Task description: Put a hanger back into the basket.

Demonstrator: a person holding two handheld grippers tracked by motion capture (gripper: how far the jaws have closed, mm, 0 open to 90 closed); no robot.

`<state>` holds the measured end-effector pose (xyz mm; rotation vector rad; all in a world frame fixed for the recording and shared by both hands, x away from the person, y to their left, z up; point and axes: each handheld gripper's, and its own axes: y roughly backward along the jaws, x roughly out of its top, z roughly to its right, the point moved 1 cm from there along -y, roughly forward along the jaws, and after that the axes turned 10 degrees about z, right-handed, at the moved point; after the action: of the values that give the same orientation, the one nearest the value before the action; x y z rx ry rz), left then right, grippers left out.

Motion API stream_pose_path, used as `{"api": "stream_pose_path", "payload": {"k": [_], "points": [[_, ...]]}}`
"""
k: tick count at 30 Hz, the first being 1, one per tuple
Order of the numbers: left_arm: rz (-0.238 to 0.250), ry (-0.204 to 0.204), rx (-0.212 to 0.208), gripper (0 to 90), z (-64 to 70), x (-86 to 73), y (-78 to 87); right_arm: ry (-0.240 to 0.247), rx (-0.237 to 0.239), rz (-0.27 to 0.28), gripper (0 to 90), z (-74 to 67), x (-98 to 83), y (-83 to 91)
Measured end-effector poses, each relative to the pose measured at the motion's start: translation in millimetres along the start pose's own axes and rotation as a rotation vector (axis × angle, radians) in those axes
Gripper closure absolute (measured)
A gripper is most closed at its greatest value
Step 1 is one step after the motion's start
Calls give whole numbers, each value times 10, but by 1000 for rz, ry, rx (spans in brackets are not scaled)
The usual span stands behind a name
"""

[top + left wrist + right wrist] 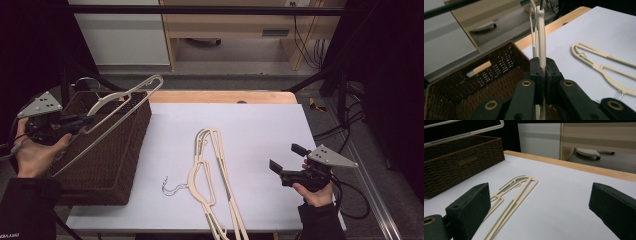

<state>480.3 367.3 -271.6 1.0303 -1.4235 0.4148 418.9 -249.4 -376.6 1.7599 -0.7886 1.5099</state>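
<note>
White sheet covers my counter (pixel 260 135), brown basket (pixel 107 165) at its left. My left claw (pixel 82 120) is clamped on a cream hanger (pixel 117 102), tilted over the basket. My right claw (pixel 285 157) gapes empty, near right. More hangers (pixel 212 170) lie mid-counter.

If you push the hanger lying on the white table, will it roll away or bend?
Probably neither: the hanger on the table lies flat and thin, so it should slide. The held hanger keeps its shape in the left gripper, suggesting stiff, light plastic.
</note>
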Motion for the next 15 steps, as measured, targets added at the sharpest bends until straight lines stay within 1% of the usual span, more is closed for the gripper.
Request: {"api": "stream_pose_path", "payload": {"k": [1, 2, 3, 6, 9, 10, 11, 12, 15], "points": [[-8, 0, 2, 865, -36, -33, 4, 0, 0, 0, 42, 0, 0, 0], [-11, 7, 10, 866, -89, -92, 5, 1, 1, 0, 41, 0, -1, 0], [-25, 18, 12, 866, -119, -139, 15, 2, -2, 0, 41, -2, -3, -5], [-44, 25, 27, 865, -237, -277, 39, 1, -2, -6, 40, -8, -8, -14], [-73, 37, 47, 866, -337, -403, 62, 4, 3, -9, 40, -9, -13, -21], [-82, 38, 53, 865, -354, -433, 65, 2, 4, -8, 40, -11, -14, -24], [-103, 33, 61, 866, -385, -488, 76, 3, 7, -8, 40, -10, -15, -24], [-110, 32, 65, 865, -395, -515, 79, 0, 0, -12, 40, -11, -17, -31], [-123, 23, 81, 866, -407, -630, 71, -1, 5, -16, 39, -9, -24, -37]]}}
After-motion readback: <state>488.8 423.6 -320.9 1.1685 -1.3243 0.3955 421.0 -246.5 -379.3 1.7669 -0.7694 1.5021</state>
